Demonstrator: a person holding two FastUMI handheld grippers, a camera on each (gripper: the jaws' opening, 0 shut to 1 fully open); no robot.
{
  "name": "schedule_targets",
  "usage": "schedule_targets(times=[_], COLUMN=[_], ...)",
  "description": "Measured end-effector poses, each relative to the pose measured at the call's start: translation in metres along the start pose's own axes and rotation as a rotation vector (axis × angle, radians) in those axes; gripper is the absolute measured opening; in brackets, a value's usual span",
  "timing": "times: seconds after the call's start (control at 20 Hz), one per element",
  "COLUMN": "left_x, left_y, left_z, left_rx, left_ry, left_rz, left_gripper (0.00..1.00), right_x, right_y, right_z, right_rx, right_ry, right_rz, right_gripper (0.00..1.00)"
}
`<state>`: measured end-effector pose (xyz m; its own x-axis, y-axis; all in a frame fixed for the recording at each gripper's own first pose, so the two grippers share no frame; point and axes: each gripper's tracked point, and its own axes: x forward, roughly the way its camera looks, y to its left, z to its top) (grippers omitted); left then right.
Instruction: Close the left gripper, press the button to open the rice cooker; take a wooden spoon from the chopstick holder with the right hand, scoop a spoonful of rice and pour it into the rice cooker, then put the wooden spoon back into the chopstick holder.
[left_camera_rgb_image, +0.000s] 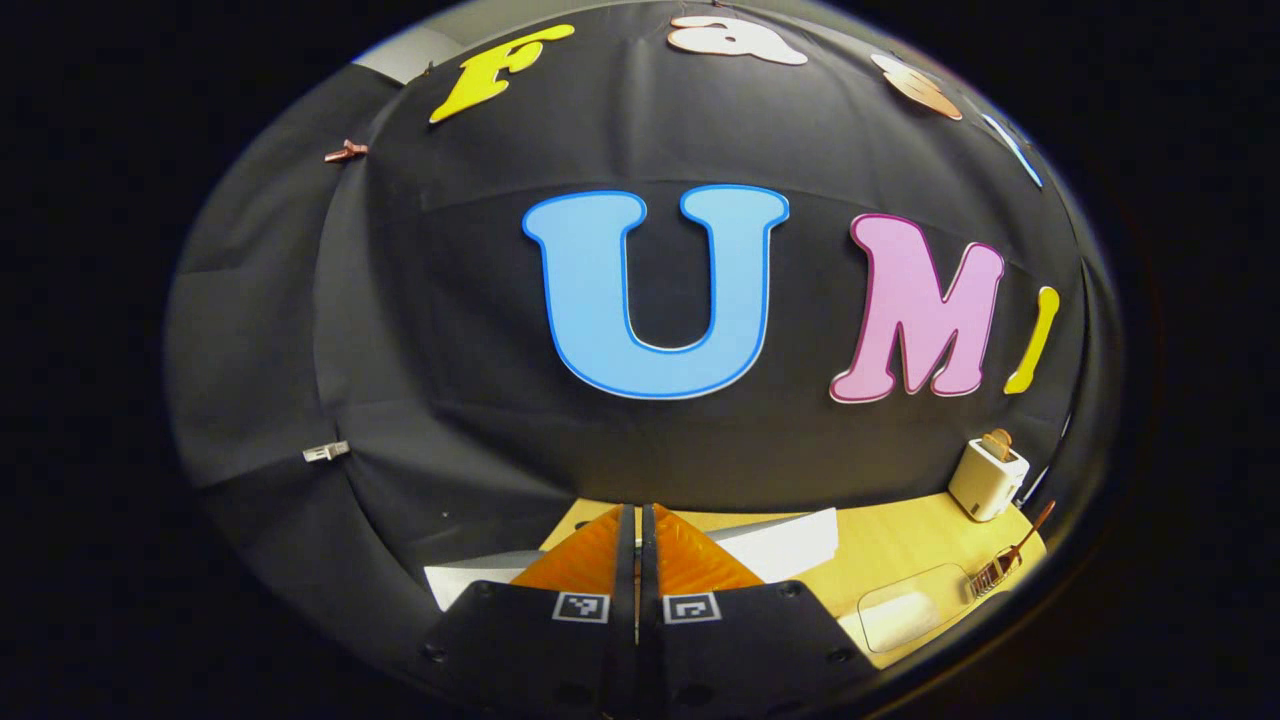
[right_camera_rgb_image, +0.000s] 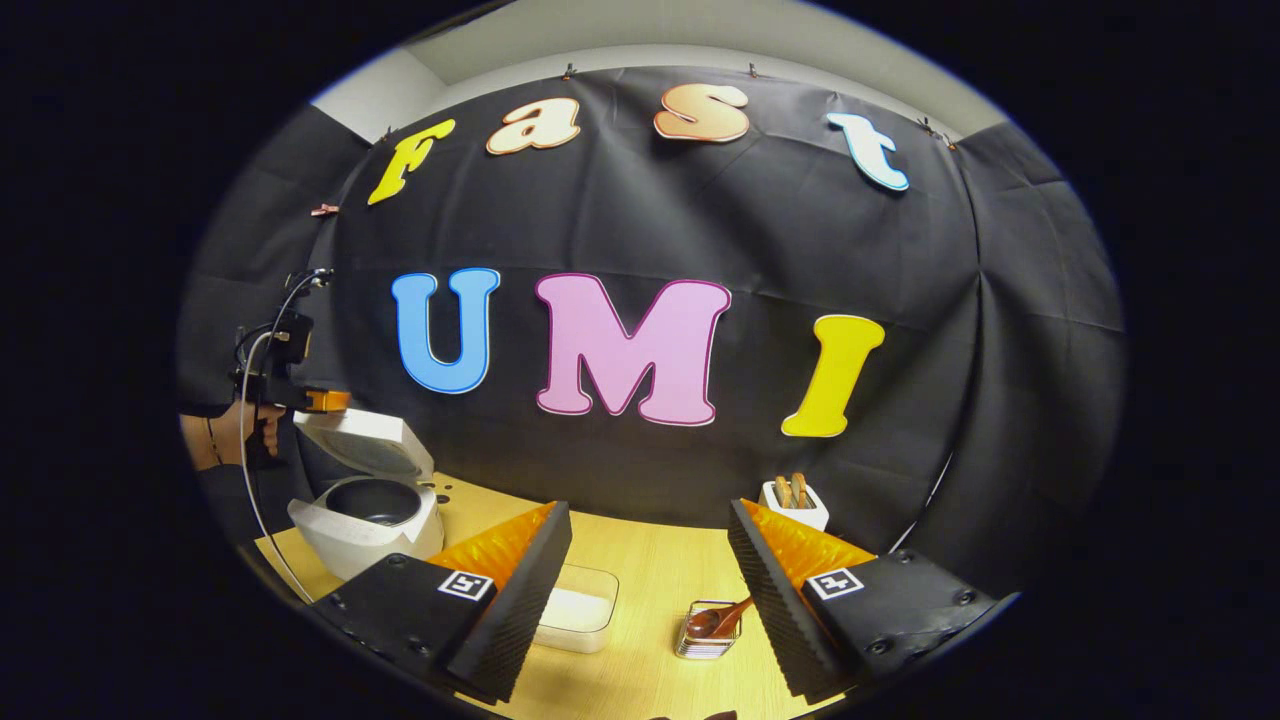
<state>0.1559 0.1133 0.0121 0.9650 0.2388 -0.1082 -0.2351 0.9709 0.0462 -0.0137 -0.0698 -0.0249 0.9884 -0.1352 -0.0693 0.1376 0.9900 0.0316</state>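
The left gripper (left_camera_rgb_image: 637, 560) is pinched together. The right gripper (right_camera_rgb_image: 650, 560) is wide apart above the wooden spoon (right_camera_rgb_image: 722, 618). The rice cooker (right_camera_rgb_image: 365, 505) is open.

White rice cooker (right_camera_rgb_image: 365, 520), brown wooden spoon (right_camera_rgb_image: 722, 618)

Your left gripper (left_camera_rgb_image: 638, 560) hides most of the cooker (left_camera_rgb_image: 790, 545) in the left gripper view; you see two white slivers beside the fingers. In the right gripper view a finger (right_camera_rgb_image: 500, 590) covers the rice box's (right_camera_rgb_image: 585, 610) left end. The spoon's (right_camera_rgb_image: 718, 618) handle runs behind the other finger.
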Motion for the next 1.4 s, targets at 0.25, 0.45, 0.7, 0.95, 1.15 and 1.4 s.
schedule_targets(times=[0.25,0.45,0.7,0.95,1.15,1.4], left_x=[0.000,-0.016,-0.040,-0.060,-0.073,-0.086], left_y=[0.006,0.002,-0.013,-0.044,-0.069,-0.105], left_z=[0.029,0.038,0.031,0.017,0.003,-0.020], left_rx=[0.009,-0.033,-0.102,-0.059,-0.031,-0.017], left_ry=[-0.089,-0.136,-0.154,-0.132,-0.102,-0.043], left_rz=[0.026,0.020,-0.025,-0.104,-0.108,-0.132], left_gripper=[0.05,0.05,0.07,0.37,0.79,0.83], right_x=[0.000,0.003,0.011,0.031,0.060,0.105], right_y=[-0.001,-0.007,-0.033,-0.075,-0.101,-0.120], right_z=[0.001,-0.004,-0.034,-0.094,-0.140,-0.208], right_rx=[0.004,0.024,0.095,0.239,0.317,0.387], right_ry=[-0.002,0.009,0.055,0.137,0.169,0.237], right_rz=[-0.006,-0.014,-0.045,-0.078,-0.059,-0.043], right_gripper=[0.97,0.97,0.97,0.98,0.98,0.98])
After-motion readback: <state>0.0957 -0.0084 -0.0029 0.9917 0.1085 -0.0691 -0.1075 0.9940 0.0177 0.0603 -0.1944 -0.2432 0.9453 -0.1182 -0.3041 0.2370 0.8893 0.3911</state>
